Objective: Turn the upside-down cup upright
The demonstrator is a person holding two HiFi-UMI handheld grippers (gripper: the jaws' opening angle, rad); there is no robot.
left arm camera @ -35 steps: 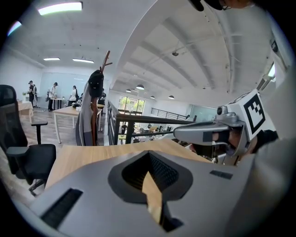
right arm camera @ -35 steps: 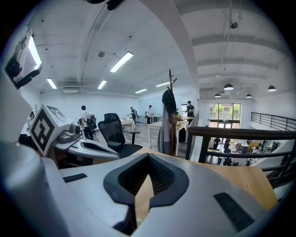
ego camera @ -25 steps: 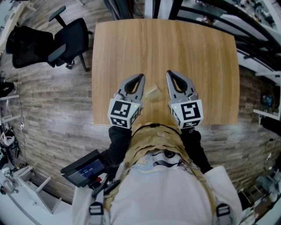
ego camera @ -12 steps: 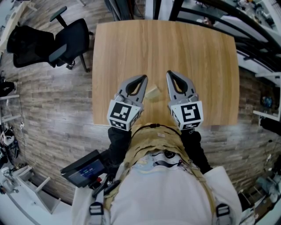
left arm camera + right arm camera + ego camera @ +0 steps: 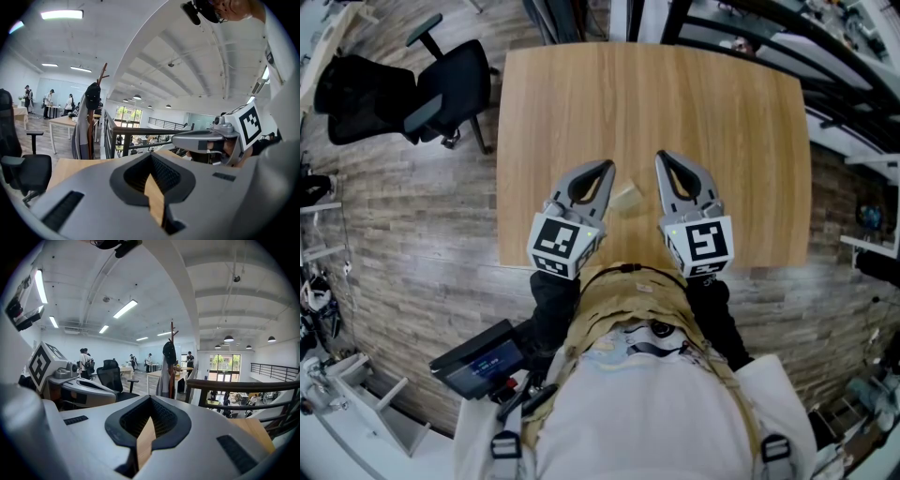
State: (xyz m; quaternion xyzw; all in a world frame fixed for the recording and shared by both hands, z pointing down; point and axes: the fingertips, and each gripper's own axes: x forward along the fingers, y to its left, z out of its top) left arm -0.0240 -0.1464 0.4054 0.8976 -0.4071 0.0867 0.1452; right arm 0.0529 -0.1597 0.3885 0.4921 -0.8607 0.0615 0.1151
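A small pale cup (image 5: 626,199) sits on the wooden table (image 5: 656,103) near its front edge; it is too small to tell which way up it stands. My left gripper (image 5: 607,167) lies just left of it and my right gripper (image 5: 661,157) just right of it, neither touching it. Both point away from me across the table. In the left gripper view the left gripper (image 5: 151,154) is shut with nothing in it. In the right gripper view the right gripper (image 5: 150,398) is also shut and empty. The cup shows in neither gripper view.
A black office chair (image 5: 441,89) stands on the floor left of the table. Dark railing and frame parts (image 5: 825,66) run past the table's far right corner. A coat stand (image 5: 168,362) and people at desks are far off in the room.
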